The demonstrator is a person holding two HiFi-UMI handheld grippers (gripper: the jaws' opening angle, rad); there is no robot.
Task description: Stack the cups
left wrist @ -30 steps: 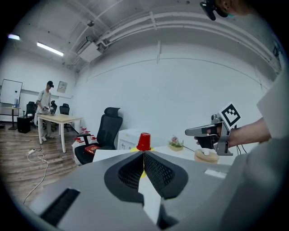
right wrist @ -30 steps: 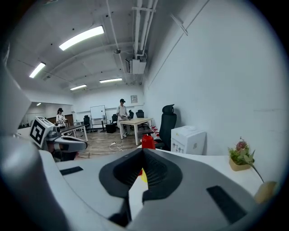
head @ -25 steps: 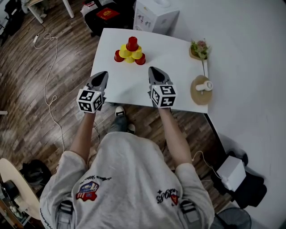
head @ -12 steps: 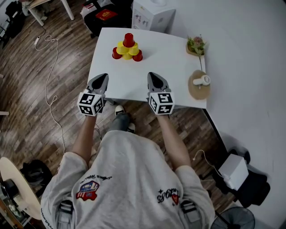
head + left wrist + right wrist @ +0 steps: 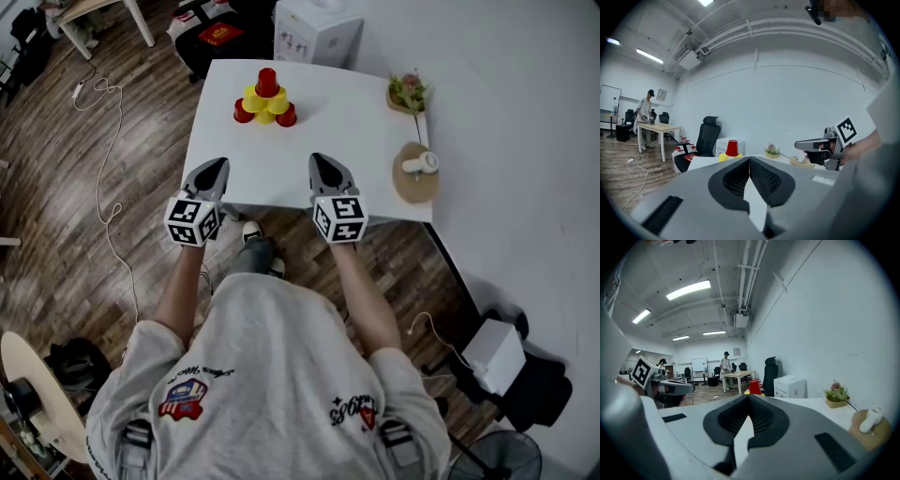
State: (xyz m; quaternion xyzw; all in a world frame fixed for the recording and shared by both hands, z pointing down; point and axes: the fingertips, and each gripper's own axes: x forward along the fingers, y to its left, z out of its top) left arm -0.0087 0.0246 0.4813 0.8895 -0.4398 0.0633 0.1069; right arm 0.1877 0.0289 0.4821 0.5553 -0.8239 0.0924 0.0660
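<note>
A pyramid of red and yellow cups (image 5: 265,101) stands on the white table (image 5: 347,122) near its far left part, with a red cup (image 5: 267,82) on top. My left gripper (image 5: 218,165) and right gripper (image 5: 318,159) hover over the table's near edge, well short of the cups. Both are shut with nothing between the jaws. In the left gripper view the fingertips meet at the left gripper (image 5: 749,158), and the top red cup (image 5: 732,147) shows beyond. In the right gripper view the right gripper (image 5: 750,394) is shut too, with a red cup (image 5: 754,386) far ahead.
A small potted plant (image 5: 409,94) and a round wooden board (image 5: 415,178) bearing a white object sit at the table's right edge. A white box (image 5: 317,28) stands behind the table, a black chair (image 5: 211,37) to the far left. People stand at a distant desk (image 5: 736,374).
Both grippers have drawn back from the cups toward the table's near edge, staying shut. The cup pyramid has not changed.
</note>
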